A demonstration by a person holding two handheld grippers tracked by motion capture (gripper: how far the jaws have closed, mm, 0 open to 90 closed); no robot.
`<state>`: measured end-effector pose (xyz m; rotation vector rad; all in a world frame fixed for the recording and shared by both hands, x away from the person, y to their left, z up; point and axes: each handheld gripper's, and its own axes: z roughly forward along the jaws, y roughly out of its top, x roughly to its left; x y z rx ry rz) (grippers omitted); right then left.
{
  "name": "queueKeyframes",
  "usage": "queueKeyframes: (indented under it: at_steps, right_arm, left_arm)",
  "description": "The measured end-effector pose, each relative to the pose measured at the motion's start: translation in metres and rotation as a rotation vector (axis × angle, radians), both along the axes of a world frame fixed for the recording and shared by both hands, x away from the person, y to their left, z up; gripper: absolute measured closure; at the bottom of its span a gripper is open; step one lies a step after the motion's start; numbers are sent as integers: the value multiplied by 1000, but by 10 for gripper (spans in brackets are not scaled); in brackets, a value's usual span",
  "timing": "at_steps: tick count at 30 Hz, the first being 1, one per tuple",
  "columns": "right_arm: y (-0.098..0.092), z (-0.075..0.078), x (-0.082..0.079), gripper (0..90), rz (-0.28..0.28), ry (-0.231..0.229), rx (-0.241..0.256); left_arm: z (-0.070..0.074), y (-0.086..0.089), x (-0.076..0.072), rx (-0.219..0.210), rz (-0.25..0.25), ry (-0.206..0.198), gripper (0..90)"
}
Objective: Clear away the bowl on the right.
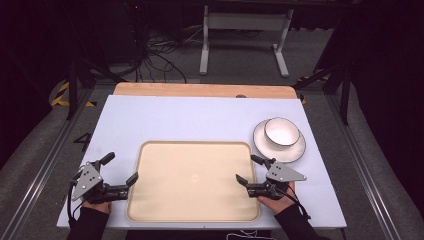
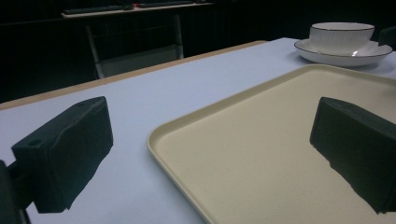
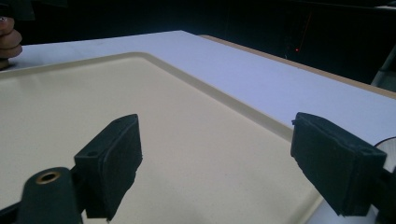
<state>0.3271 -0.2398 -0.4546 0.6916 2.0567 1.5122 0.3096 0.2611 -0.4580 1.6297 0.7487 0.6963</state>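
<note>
In the right gripper view the plate (image 3: 388, 142) was cut off by the right edge, only a sliver of rim showing, and a hand (image 3: 8, 41) was clipped at the left edge. The tray (image 2: 261, 154) ran off the left gripper view's bottom.

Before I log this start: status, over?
Left gripper open, right gripper open, straddling tray edges. Tray bare. Bowl on plate, far right.

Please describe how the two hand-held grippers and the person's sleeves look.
Each hand-held gripper, left and right, is black with two blocky jaws, a grey three-cornered plate with small holes on top and a thin dark cable trailing. The person wears dark long sleeves.
</note>
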Motion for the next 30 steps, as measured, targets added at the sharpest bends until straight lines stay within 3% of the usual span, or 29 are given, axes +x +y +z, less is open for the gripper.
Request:
queueKeyframes:
  at_steps: [12, 24, 30]
  right_arm:
    - [1, 4, 0, 206, 18, 8, 1]
    - [1, 30, 1, 205, 9, -53, 7]
    - [5, 45, 2, 193, 9, -29, -27]
  left_arm:
    - [0, 0, 0, 2, 3, 1, 2]
    - [0, 0, 0, 7, 5, 4, 1]
    - [0, -1, 0, 8, 6, 2, 2]
